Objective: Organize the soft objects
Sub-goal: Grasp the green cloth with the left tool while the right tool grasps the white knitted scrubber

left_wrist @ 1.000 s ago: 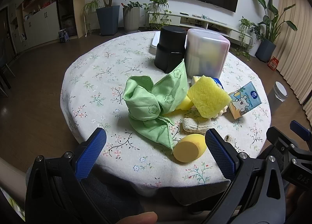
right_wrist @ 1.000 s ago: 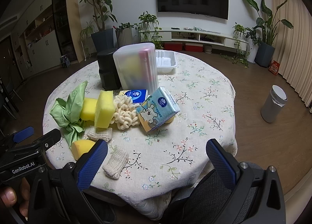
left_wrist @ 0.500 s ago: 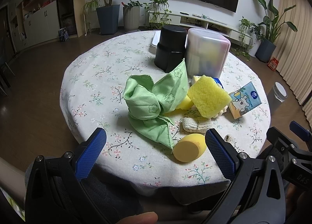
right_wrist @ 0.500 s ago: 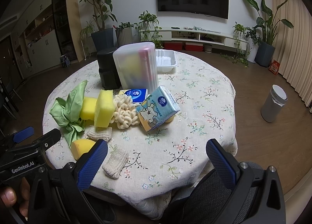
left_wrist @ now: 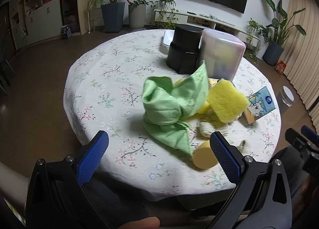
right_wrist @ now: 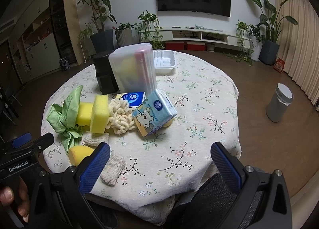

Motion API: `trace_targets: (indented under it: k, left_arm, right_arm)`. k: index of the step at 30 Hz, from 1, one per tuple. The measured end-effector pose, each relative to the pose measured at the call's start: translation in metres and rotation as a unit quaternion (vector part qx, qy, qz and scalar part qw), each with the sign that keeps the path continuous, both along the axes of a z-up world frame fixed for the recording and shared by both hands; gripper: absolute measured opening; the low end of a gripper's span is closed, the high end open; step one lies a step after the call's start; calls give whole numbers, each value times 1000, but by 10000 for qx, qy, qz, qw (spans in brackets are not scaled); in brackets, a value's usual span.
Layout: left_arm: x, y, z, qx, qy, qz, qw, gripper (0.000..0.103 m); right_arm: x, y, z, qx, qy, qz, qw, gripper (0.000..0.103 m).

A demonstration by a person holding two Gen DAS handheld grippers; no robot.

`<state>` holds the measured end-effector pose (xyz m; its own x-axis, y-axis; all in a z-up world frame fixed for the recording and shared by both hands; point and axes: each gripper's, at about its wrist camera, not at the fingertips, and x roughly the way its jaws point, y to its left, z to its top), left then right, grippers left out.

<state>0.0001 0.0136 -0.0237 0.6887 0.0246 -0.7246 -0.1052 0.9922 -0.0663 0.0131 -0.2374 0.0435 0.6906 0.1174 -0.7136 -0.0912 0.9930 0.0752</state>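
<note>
A heap of soft things lies on the round flowered table [left_wrist: 111, 81]. A crumpled green cloth [left_wrist: 169, 107] [right_wrist: 66, 113] leans against yellow sponges [left_wrist: 225, 103] [right_wrist: 99, 114]. A cream knotted scrubber [right_wrist: 120, 118], two knitted pads [right_wrist: 112, 167], a round yellow sponge [left_wrist: 204, 158] and two tissue packs [right_wrist: 154, 116] lie nearby. My left gripper [left_wrist: 158, 150] hangs open at the table's near edge, short of the green cloth. My right gripper [right_wrist: 159, 161] is open over the front edge, holding nothing.
A black canister [left_wrist: 184, 48] and a frosted plastic box [right_wrist: 132, 69] stand behind the heap, with a white tray [right_wrist: 164, 61] further back. A grey bin [right_wrist: 279, 104] stands on the floor to the right. A hand [right_wrist: 12, 199] grips the left tool.
The left gripper has shifted slightly forward and left, so the green cloth sits more centrally between its fingers. The right gripper and the objects are unchanged.
</note>
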Motion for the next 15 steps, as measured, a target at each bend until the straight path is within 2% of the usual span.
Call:
trace_targets:
  k: [5,10,13,15]
  left_arm:
    - [-1,-1,-8,-82,45,-107,9999,103]
    - [5,-11,-10,-216,112,-408,9989,103]
    - [13,-20,-10,-172,146,-622,9978,103]
    - [20,-22,-11,-81,216,-718,9971,102]
  right_arm:
    - [-4,3,-6,36,128,181,9997,103]
    - [-6,29,-23,-72,426,596,9973,103]
    - [-2,39,-31,-95,495,708,9962,103]
    - [4,44,-36,-71,558,756,9955,98]
